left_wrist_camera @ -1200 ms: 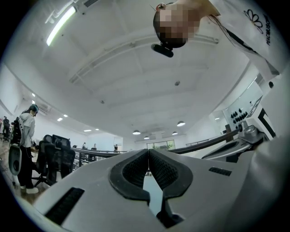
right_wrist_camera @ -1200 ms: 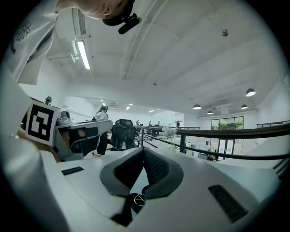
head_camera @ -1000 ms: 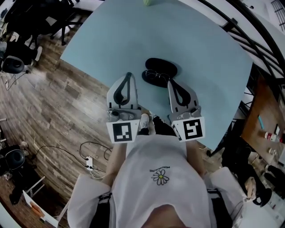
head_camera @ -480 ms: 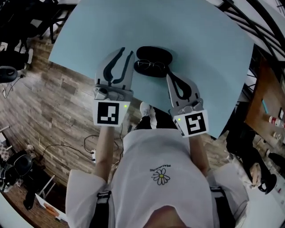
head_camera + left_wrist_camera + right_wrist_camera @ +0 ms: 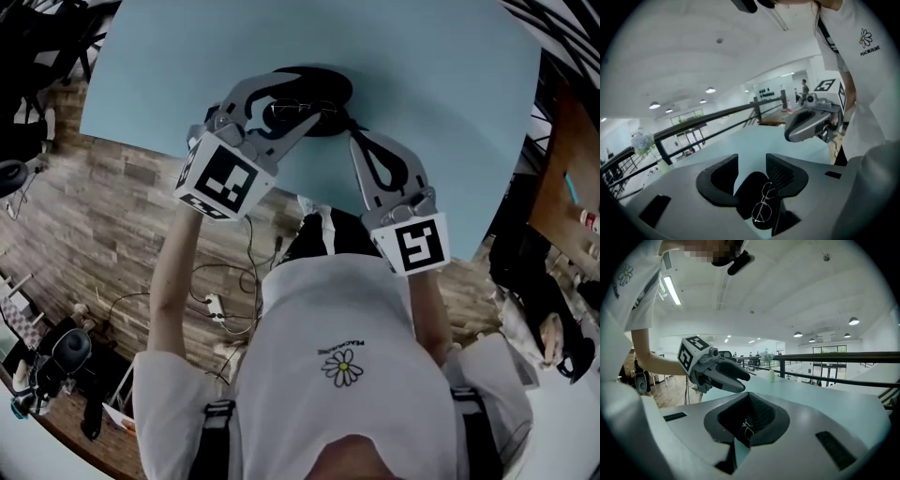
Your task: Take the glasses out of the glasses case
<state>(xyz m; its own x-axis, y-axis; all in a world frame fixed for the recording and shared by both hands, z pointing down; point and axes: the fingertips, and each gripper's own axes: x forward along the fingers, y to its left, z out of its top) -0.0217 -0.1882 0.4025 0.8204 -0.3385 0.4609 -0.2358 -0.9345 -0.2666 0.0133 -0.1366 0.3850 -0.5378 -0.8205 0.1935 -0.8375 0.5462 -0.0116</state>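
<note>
Two grippers at one case (image 5: pixel 330 86): our left gripper (image 5: pixel 752 161), jaws just spread, frames the glasses (image 5: pixel 764 206) for pickup. Our right gripper (image 5: pixel 356 139), pressed together, seems to steady the case.

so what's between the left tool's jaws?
Left tool: jaws have just been opening; glasses in the open case show through the gap, left gripper view.

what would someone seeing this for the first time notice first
Probably the open black glasses case with thin wire glasses lying in it, near the front edge of the pale blue table. The left gripper, whose jaws have just been opening wide, frames the case from the left. The right gripper sits shut at the case's right end.
</note>
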